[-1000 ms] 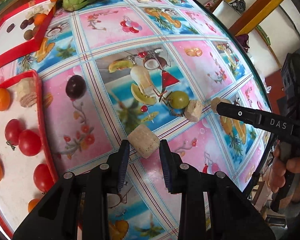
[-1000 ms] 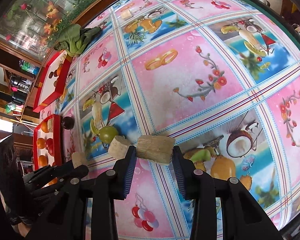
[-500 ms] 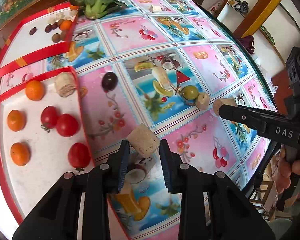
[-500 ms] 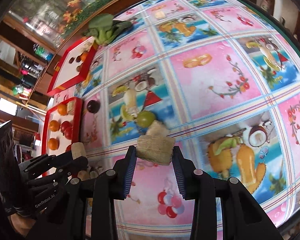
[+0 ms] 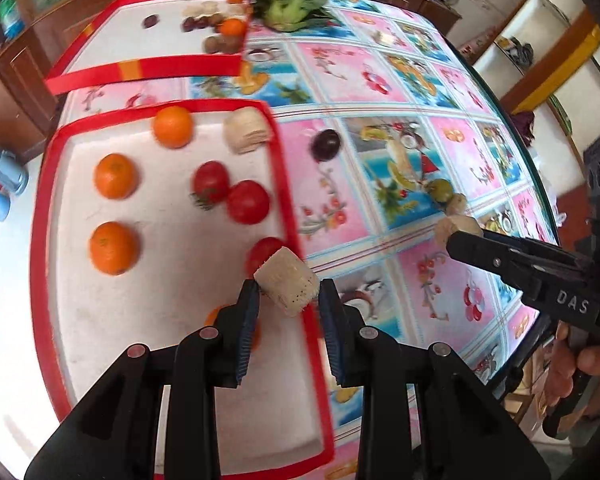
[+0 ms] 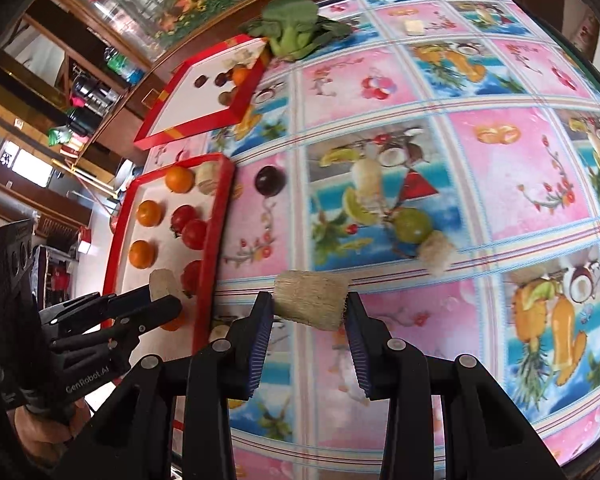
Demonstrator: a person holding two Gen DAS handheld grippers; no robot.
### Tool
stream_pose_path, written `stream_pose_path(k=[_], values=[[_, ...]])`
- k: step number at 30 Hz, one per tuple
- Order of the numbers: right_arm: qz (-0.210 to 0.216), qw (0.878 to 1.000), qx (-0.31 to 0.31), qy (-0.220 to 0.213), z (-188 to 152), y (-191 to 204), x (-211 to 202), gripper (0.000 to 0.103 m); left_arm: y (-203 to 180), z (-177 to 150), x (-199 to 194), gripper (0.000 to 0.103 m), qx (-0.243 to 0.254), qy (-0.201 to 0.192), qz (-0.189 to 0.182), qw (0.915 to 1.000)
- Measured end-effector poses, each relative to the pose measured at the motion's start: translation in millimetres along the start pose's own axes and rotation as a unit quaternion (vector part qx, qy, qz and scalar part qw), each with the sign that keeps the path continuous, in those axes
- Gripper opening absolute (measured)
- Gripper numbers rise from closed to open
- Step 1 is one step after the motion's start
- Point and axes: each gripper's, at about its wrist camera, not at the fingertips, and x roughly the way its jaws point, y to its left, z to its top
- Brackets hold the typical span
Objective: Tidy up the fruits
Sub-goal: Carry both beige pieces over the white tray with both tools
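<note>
Left fingers (image 5: 288, 300) grasping pale chunk (image 5: 287, 286), right fingers (image 6: 308, 312) grasping fibrous piece (image 6: 311, 299), possibly sugarcane

Bright daylight, motion-blurred — heavy fisheye edge warping.

Tabletop (image 6: 500, 152): round, under a glossy cloth of pink and blue squares printed with fruit and flowers.
Cabinet (image 5: 16, 76): dark brown wood, beside the tabletop's far left edge.
Floor (image 5: 4, 280): pale and bright.
Shelves (image 5: 540, 40): white wall niche with orange-brown trim, far right.
Light: daylight, bright.
</note>
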Motion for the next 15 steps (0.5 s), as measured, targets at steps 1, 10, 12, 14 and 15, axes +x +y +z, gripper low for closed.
stream_pose_path(k=[1, 10, 12, 14, 15], values=[[0.002, 1.000, -0.005, 0.001, 1, 5, 1, 0.037, 6, -1, -1, 0.028, -0.006, 0.001, 0.000, 1.0000], [0.020, 0.999, -0.048, 0.014, 7, 58, 19, 0.037, 61, -14, -5, 0.028, -0.048, 0.005, 0.017, 0.9987], [0.026, 0.998, -0.056, 0.018, 7, 68, 24, 0.037, 70, -18, -5, 0.028, -0.054, 0.009, 0.019, 0.9983], [0.033, 0.997, -0.065, 0.024, 9, 82, 30, 0.037, 77, -22, -2, 0.028, -0.059, 0.013, 0.021, 0.9980], [0.035, 0.997, -0.070, 0.027, 10, 90, 34, 0.037, 80, -23, -1, 0.028, -0.061, 0.014, 0.021, 0.9978]])
